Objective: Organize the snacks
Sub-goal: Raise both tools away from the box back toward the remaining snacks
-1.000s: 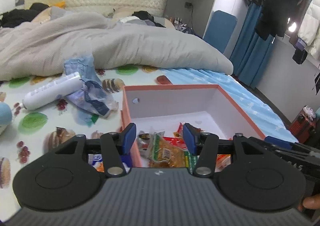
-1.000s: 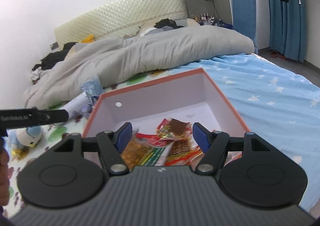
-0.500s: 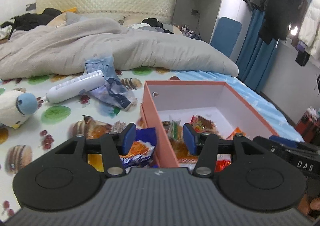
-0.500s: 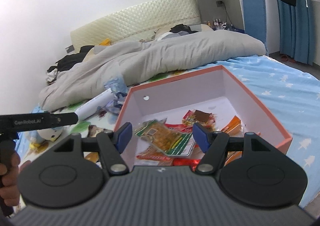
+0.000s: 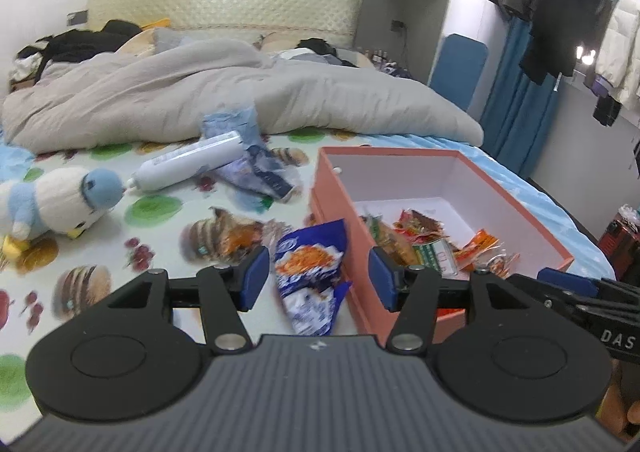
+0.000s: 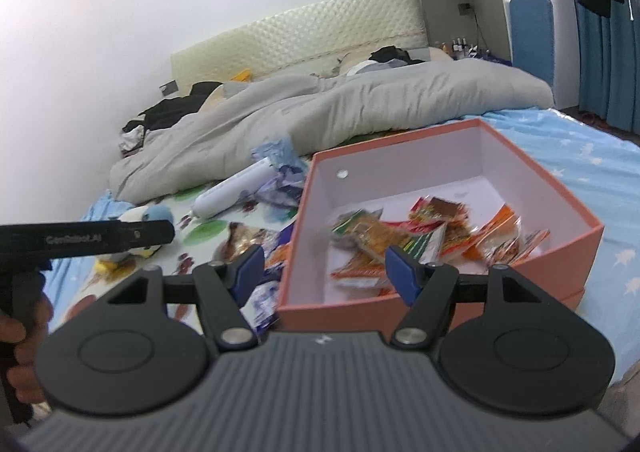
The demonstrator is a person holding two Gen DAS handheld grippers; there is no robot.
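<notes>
1. The left tool holds nothing; its jaws stand apart and are opening, and the blue snack bag lies on the bed in the gap between them, not pinched.
2. The right tool is also parted about halfway and empty, hanging over the near wall of the orange box.
3. The box sits on the bed with several red and orange packets already heaped on its floor, toward the front.
4. The blue bag lies just outside the box's left wall, touching it or nearly so. Beside it another orange-brown packet rests on the printed sheet.
5. The step in hand looks to be picking up the blue bag with the left tool. Widen the jaws before lowering, so both pads clear the crinkled edges.
6. Pinch across the bag's narrow middle rather than a loose corner; the foil looks slippery and a corner would likely let it swing or slide out.
7. Come down away from the box wall, or the right-hand pad may catch on the cardboard and shove the box.
8. Lift clear over the rim before releasing inside.
9. The white tube, the plush toy and the crumpled blue wrapper lie farther back; leave them for now.
</notes>
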